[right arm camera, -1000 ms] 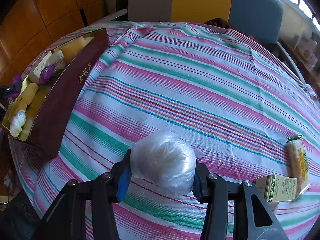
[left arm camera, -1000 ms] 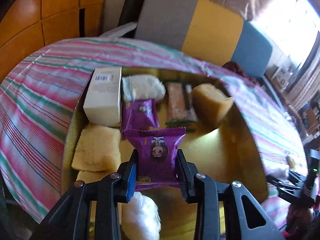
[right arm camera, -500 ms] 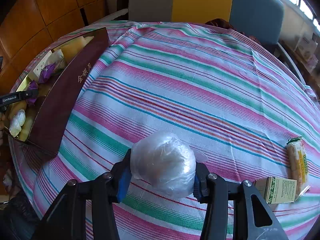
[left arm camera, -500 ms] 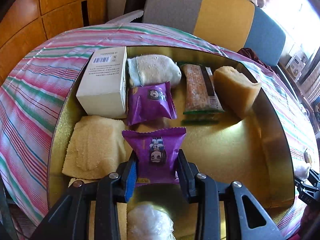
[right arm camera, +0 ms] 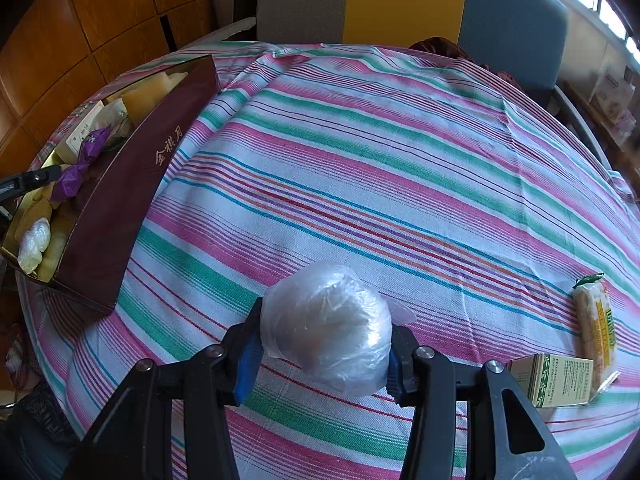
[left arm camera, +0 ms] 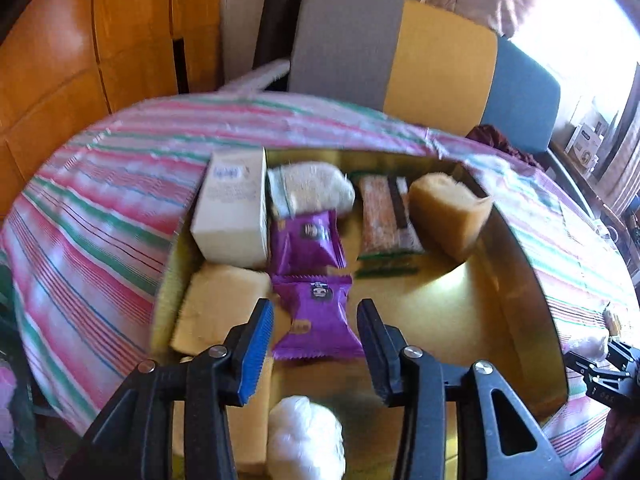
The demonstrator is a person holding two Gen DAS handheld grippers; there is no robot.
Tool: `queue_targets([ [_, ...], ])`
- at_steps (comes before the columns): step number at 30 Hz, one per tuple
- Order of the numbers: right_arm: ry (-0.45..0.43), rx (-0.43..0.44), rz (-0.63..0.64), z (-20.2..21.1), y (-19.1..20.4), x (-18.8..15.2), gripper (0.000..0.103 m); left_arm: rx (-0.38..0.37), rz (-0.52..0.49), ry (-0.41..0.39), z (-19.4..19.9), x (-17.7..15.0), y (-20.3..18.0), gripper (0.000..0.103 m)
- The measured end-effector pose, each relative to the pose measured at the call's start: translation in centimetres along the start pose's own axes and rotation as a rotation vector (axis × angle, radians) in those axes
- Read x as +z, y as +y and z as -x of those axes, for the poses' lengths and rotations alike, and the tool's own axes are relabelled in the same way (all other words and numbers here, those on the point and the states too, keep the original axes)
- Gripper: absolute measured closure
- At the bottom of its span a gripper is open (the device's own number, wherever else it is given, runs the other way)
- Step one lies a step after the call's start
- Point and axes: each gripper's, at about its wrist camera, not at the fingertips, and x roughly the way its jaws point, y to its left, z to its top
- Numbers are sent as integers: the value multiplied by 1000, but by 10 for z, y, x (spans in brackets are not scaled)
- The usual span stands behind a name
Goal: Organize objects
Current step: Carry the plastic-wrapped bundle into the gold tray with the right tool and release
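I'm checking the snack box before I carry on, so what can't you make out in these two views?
- Left wrist view: print on the white carton, motion-blurred.
- Left wrist view: the wrapped white ball, partly behind the left claw and cut off by the bottom edge.
- Right wrist view: the box floor, hidden by its maroon wall.

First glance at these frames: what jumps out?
The clear-wrapped ball clamped in the right tool over the striped cloth. Next, the gold-lined box of snacks under the left tool, whose jaws are opening off a purple packet that lies in front of a second one. A green carton sits on the cloth at lower right.
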Motion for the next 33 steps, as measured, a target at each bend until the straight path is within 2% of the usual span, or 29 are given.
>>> queue_targets([
  [5, 0, -5, 8, 0, 1, 0, 53, 1, -28, -84, 33, -4, -6, 59],
  [14, -3, -22, 5, 0, 3, 0, 54, -43, -57, -130, 65, -12, -11, 59],
  [26, -10, -68, -46, 1, 9, -1, 57, -88, -42, -104, 70, -29, -2, 59],
  [33, -8, -77, -100, 4, 13, 4, 67, -99, -39, -96, 71, -33, 4, 59],
])
